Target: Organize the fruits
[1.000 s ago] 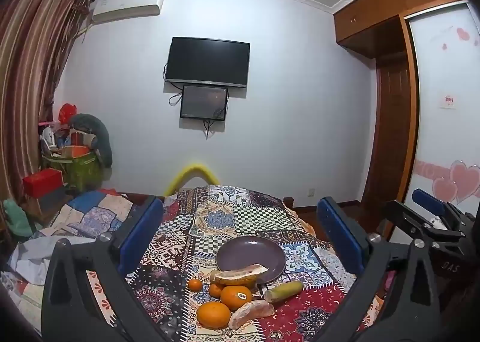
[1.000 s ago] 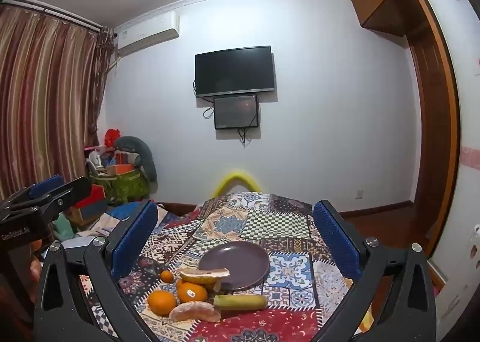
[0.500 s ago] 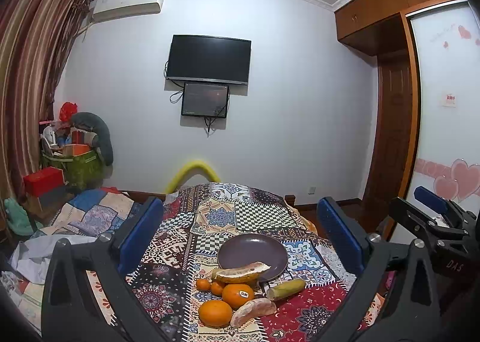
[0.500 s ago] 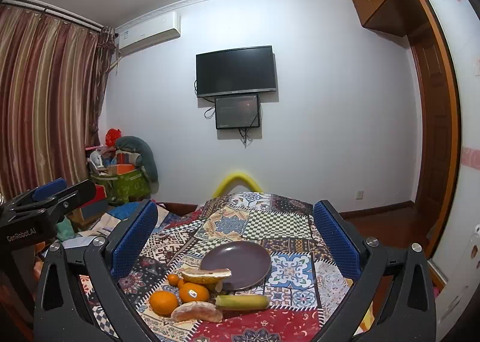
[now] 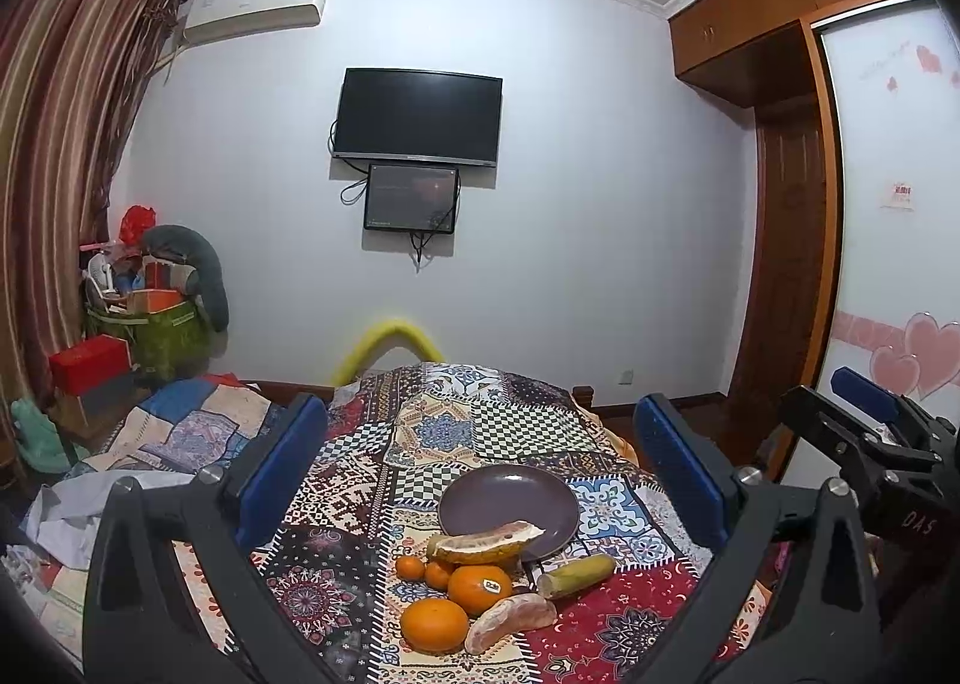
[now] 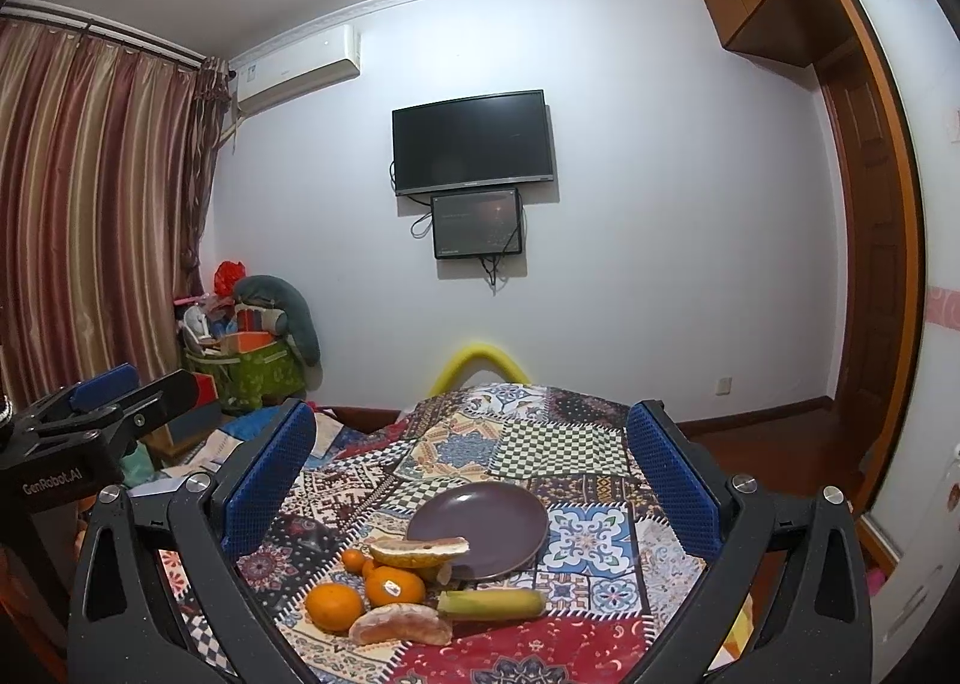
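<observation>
A purple plate [image 5: 510, 498] [image 6: 480, 522] lies empty on the patchwork cloth. In front of it lie a pomelo wedge [image 5: 489, 543] [image 6: 417, 552] leaning on the plate's rim, a second pomelo wedge [image 5: 510, 615] [image 6: 401, 624], two large oranges [image 5: 434, 624] [image 5: 479, 589] [image 6: 333, 606], small tangerines [image 5: 410, 567] and a banana [image 5: 576, 567] [image 6: 492, 603]. My left gripper [image 5: 480, 444] is open and empty, well above and short of the fruit. My right gripper [image 6: 471, 438] is open and empty, likewise held back.
The patchwork-covered table [image 5: 528, 420] drops off at the right towards a wooden door [image 5: 780, 276]. A cluttered green bin [image 5: 162, 330] and bedding [image 5: 180, 432] are at the left. A TV [image 5: 418, 117] hangs on the far wall.
Both grippers have drifted slightly, so the fruit sits a little lower and closer in view. Nothing on the table has moved.
</observation>
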